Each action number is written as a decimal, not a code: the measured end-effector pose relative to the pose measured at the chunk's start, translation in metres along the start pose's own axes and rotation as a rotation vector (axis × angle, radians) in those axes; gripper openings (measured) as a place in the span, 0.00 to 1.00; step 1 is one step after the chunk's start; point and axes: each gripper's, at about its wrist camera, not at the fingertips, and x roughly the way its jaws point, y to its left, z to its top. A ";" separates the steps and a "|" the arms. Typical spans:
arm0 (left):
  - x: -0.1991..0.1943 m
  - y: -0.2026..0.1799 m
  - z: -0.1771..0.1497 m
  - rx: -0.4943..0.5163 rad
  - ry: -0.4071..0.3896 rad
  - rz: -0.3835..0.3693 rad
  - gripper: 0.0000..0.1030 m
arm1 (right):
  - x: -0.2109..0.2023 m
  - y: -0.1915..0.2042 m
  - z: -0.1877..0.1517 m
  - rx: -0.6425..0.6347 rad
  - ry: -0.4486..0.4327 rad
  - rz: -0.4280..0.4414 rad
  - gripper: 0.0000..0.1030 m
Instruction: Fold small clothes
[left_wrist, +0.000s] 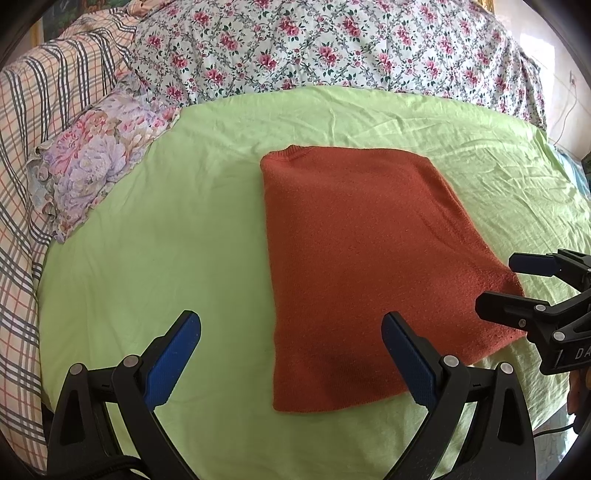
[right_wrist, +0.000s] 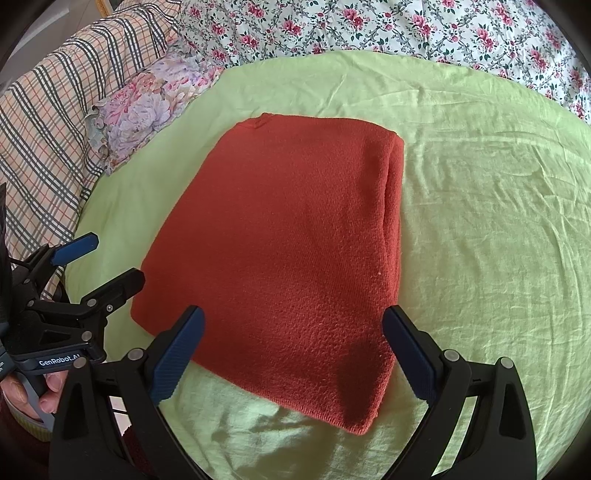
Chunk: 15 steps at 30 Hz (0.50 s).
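Note:
A rust-orange knitted garment (left_wrist: 354, 258) (right_wrist: 280, 258) lies folded into a long rectangle on the light green sheet (left_wrist: 147, 229) (right_wrist: 480, 221). Its folded layers show along the right edge in the right wrist view. My left gripper (left_wrist: 291, 350) (right_wrist: 98, 258) is open, hovering over the garment's near left corner with nothing between its blue pads. My right gripper (right_wrist: 293, 347) (left_wrist: 506, 284) is open too, above the garment's near edge, holding nothing. A hand (right_wrist: 33, 391) grips the left tool's handle.
A floral pillow (left_wrist: 96, 155) (right_wrist: 147, 110) lies at the sheet's far left. A plaid blanket (left_wrist: 26, 184) (right_wrist: 55, 129) covers the left side and a flowered quilt (left_wrist: 314, 48) (right_wrist: 406, 29) runs along the back. Bare green sheet surrounds the garment.

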 end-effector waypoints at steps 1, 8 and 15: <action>0.000 0.000 0.000 0.000 0.000 0.000 0.96 | 0.000 0.000 0.000 0.000 0.000 0.001 0.94; 0.000 0.000 0.000 0.001 0.001 -0.004 0.96 | -0.001 0.000 0.000 0.001 0.000 -0.001 0.94; 0.000 -0.002 0.001 -0.003 0.003 -0.007 0.96 | -0.002 0.001 0.000 0.003 -0.001 -0.002 0.94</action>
